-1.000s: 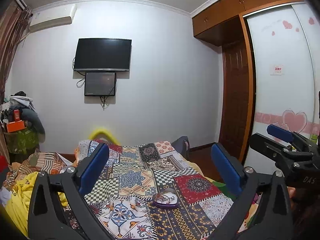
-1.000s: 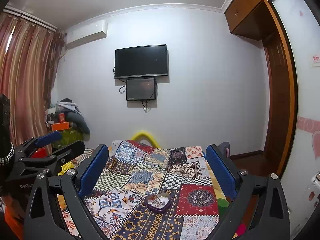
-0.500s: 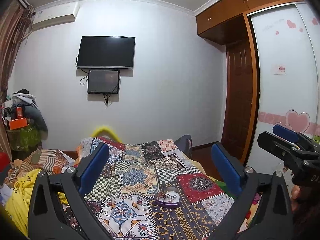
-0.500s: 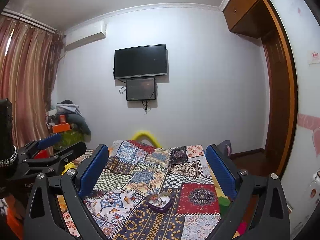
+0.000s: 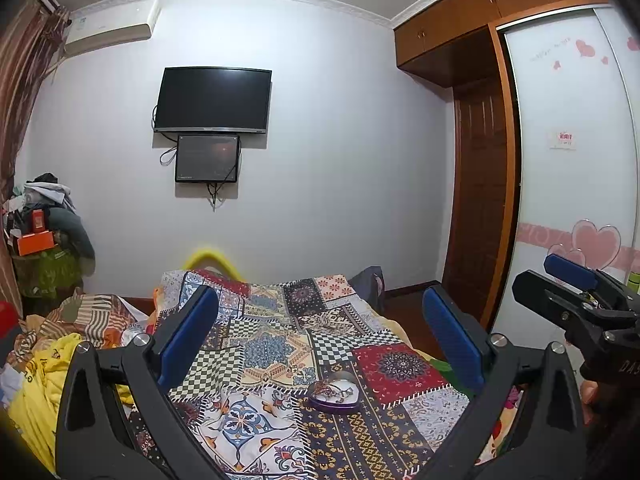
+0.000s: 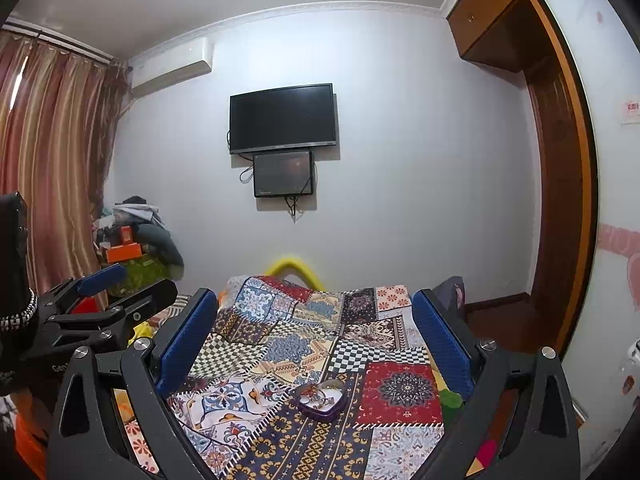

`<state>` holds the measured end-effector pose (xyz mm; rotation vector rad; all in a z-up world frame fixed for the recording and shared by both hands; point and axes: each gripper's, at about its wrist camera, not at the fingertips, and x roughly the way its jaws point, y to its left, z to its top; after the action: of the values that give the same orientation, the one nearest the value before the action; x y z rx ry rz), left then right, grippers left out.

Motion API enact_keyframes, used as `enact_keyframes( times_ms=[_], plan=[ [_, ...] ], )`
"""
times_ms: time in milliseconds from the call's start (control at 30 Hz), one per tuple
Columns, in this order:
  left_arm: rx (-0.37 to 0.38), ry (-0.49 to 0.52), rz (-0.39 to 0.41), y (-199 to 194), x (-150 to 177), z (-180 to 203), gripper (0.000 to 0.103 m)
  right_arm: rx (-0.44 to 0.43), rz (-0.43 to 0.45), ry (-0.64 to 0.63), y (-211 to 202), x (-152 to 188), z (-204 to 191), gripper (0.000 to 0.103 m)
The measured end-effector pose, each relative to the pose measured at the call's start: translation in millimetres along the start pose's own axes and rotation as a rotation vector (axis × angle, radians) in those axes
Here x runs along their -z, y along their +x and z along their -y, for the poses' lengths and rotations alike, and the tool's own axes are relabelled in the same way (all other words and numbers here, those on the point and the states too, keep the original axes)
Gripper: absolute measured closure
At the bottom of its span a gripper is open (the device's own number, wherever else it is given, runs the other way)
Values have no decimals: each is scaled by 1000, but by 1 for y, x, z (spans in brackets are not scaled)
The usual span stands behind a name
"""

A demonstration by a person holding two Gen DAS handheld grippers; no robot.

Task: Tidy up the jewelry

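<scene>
A purple heart-shaped jewelry box (image 5: pixel 334 394) lies open on a patchwork bedspread (image 5: pixel 276 340), with tangled jewelry inside; it also shows in the right wrist view (image 6: pixel 320 399). My left gripper (image 5: pixel 320 344) is open and empty, held above and short of the box. My right gripper (image 6: pixel 316 340) is open and empty too, likewise above the box. The right gripper shows at the right edge of the left wrist view (image 5: pixel 576 300); the left gripper shows at the left of the right wrist view (image 6: pixel 104 304).
The bed runs toward a white wall with a TV (image 5: pixel 212 100) and a smaller screen (image 5: pixel 208 159). Piled clothes (image 5: pixel 52 344) lie left of the spread. A cluttered stand (image 5: pixel 44 240) and curtains (image 6: pixel 48 168) are at the left, a wardrobe (image 5: pixel 576 184) at the right.
Both views have tilted slightly upward and the box sits a little lower in frame. Both grippers stay open and empty.
</scene>
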<state>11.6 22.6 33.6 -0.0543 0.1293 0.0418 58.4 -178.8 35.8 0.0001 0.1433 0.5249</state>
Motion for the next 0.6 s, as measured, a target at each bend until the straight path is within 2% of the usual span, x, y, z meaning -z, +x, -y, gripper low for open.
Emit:
enact_keyframes(
  times_ms=[600],
  plan=[
    [21,-18,-29,10,4,-2,0,15,-31,22,6,2,7,6]
  ],
)
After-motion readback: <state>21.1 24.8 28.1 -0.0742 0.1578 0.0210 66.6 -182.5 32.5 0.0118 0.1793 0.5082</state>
